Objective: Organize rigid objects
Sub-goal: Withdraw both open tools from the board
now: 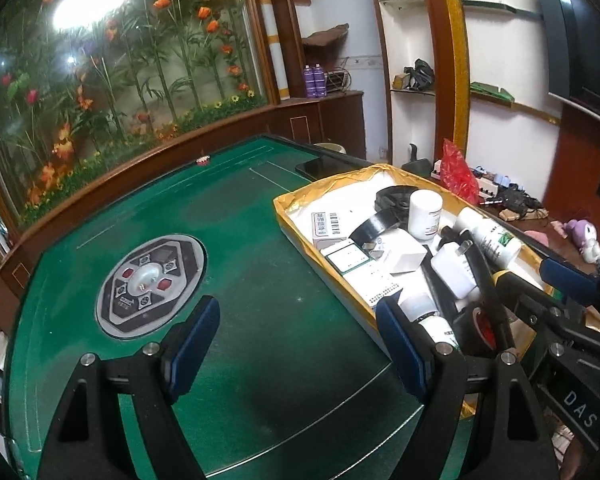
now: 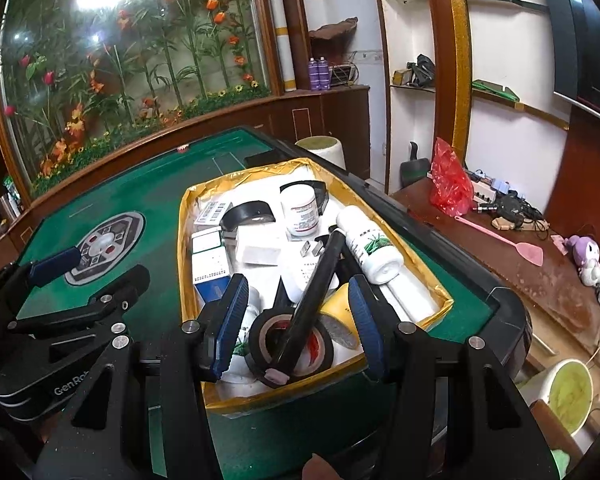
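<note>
A yellow-rimmed white box (image 2: 188, 216) on the green mahjong table holds several rigid objects: a white jar (image 2: 299, 210), a white bottle with a green label (image 2: 370, 246), a black tape roll (image 2: 290, 342), a long black stick (image 2: 312, 300), a yellow tape roll (image 2: 338, 316) and small boxes. My right gripper (image 2: 298, 328) is open, its jaws either side of the black tape roll and stick at the box's near end. My left gripper (image 1: 296, 344) is open and empty above bare felt, left of the box (image 1: 300, 236). The right gripper also shows in the left wrist view (image 1: 540, 276).
The table's round control panel (image 1: 150, 280) lies left of the box. A black phone (image 1: 320, 166) lies at the far table edge. A side bench on the right holds a red bag (image 2: 450, 184), a pink fly swatter (image 2: 508, 240) and a plush toy (image 2: 588, 256).
</note>
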